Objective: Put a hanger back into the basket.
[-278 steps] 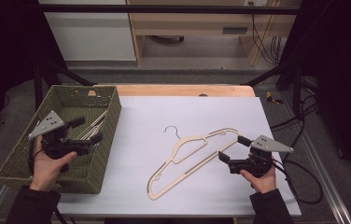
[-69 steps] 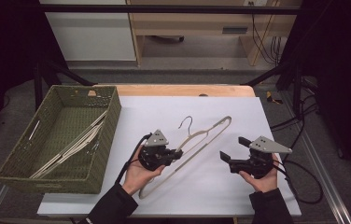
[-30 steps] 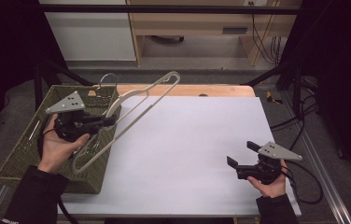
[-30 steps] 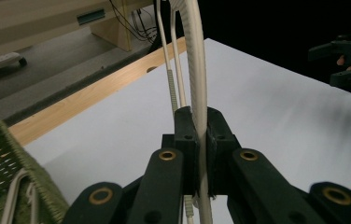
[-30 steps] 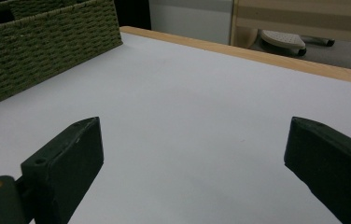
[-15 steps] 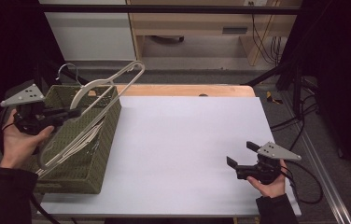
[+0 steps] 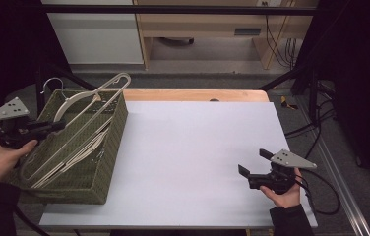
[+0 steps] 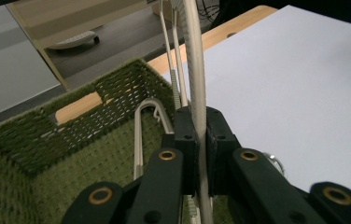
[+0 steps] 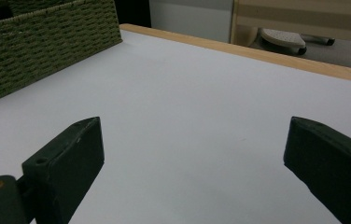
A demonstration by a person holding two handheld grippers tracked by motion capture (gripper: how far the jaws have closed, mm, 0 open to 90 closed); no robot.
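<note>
My left gripper [image 7: 55, 126] hovers at the left rim of the green woven basket [image 7: 110, 147], shut on a pale wooden hanger [image 7: 96, 100]. The hanger slants over the basket, metal hook [image 7: 51, 83] up at the far left, lower end down among other hangers [image 7: 82, 152]. In the left gripper view both pads clamp the hanger's bar [image 8: 195, 60] between them at the gripper's [image 8: 200, 119] tips, with the basket [image 8: 47, 135] below. My right gripper [image 7: 253, 162] rests open at the table's near right. Nothing is between its jaws [image 9: 197, 144].
The white table top [image 7: 198, 147] stretches between basket and right hand, with a wooden strip [image 7: 193, 95] along its far edge. Cables [image 7: 316, 128] hang off the right side. A black frame bar [image 7: 173, 9] crosses the back.
The left hand has carried the hanger further left and slightly lower, so its lower end now sits inside the basket. The right gripper has stayed where it was, still open.
</note>
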